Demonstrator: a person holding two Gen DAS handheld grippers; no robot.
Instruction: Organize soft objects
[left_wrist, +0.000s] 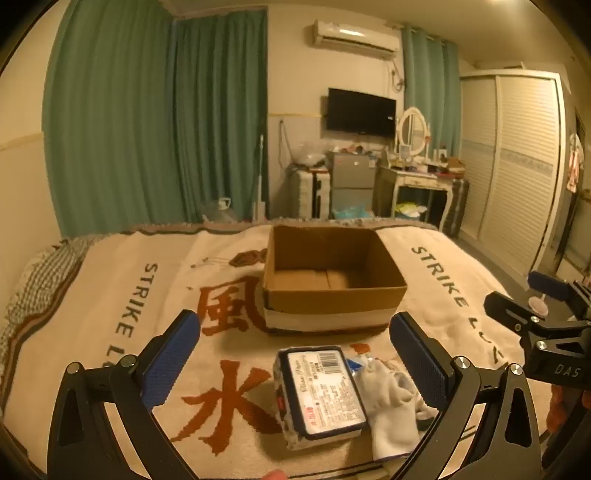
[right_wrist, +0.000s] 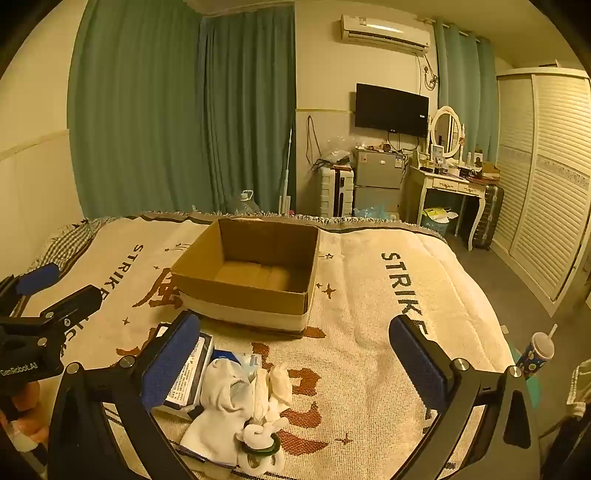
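An open, empty cardboard box (left_wrist: 332, 280) stands on the bed's blanket, also in the right wrist view (right_wrist: 247, 280). In front of it lies a wrapped tissue pack (left_wrist: 321, 391) with white socks (left_wrist: 388, 406) beside it on the right. The right wrist view shows the tissue pack (right_wrist: 190, 373) partly behind my left finger, the white socks (right_wrist: 225, 402) and a small white rolled item with a dark ring (right_wrist: 260, 443). My left gripper (left_wrist: 295, 362) is open above the pack. My right gripper (right_wrist: 295, 362) is open above the socks.
The cream blanket (right_wrist: 369, 332) with printed letters covers the bed. The right gripper's body (left_wrist: 546, 325) shows at the right of the left view. A drink cup (right_wrist: 537, 354) stands off the bed's right edge. A dresser, fridge and wardrobe lie beyond the bed.
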